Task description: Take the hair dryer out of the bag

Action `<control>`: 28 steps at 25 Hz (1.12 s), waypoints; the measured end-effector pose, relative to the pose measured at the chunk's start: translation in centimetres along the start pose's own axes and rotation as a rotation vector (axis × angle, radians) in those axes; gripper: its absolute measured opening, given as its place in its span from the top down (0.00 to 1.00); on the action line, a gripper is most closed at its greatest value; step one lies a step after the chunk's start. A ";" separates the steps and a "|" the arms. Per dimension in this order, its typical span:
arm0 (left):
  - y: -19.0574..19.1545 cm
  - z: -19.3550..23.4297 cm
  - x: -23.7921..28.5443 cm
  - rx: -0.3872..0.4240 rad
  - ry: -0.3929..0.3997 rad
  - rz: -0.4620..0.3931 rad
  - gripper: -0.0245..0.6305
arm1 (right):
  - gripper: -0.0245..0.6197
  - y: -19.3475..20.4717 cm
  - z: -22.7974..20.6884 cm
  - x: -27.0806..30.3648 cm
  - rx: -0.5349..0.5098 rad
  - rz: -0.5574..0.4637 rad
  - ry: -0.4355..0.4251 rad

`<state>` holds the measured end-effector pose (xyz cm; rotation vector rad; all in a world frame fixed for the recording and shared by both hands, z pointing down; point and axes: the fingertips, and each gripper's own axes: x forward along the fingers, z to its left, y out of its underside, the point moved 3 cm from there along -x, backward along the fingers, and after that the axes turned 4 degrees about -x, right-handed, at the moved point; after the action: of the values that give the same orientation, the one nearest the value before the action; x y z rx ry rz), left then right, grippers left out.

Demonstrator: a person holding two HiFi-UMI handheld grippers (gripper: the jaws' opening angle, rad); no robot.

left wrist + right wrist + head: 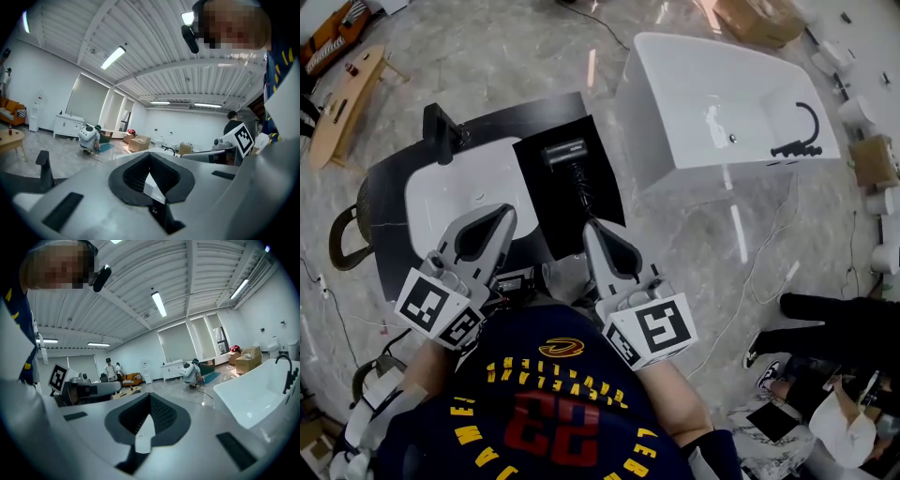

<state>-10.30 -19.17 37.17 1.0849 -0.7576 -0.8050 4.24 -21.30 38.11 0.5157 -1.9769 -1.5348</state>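
Both of your grippers are held up close to your chest. The left gripper (501,217) and the right gripper (594,232) each have their fingers pressed together with nothing between them, as each gripper view also shows.

The hair dryer (567,159) lies ahead of and below both sets of fingers, on the black bag (534,202). The bag is spread flat along the right edge of the desk (516,117), just beside the white basin (450,192). From here the dryer seems to rest on top of the bag, but you can't tell whether its lower end is tucked into it.

Its long axis runs from the far edge of the desk toward the near edge. The blocky head sits at the far end, and the handle and cord trail back toward you.

That line nearly continues the line of your right gripper, which is clearly the nearer of the two. The left gripper hangs over the basin, off to the side.

You will probably need to spread the right fingers and lower them onto the handle end.
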 end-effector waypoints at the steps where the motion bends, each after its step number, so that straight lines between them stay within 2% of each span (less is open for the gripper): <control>1: 0.1 0.0 0.0 0.003 0.004 0.004 0.96 | 0.95 0.0 0.1 0.2 -0.012 0.001 0.003; 6: 0.5 0.5 -0.1 -0.003 -0.002 0.016 0.96 | 0.95 0.3 0.5 0.5 -0.071 0.004 0.013; 28: 0.6 1.2 0.3 -0.014 -0.018 0.023 0.96 | 0.95 0.3 1.0 0.8 -0.058 -0.009 -0.024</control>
<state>-11.03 -19.77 38.16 1.0558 -0.7774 -0.8006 2.93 -20.98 38.36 0.4851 -1.9445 -1.6062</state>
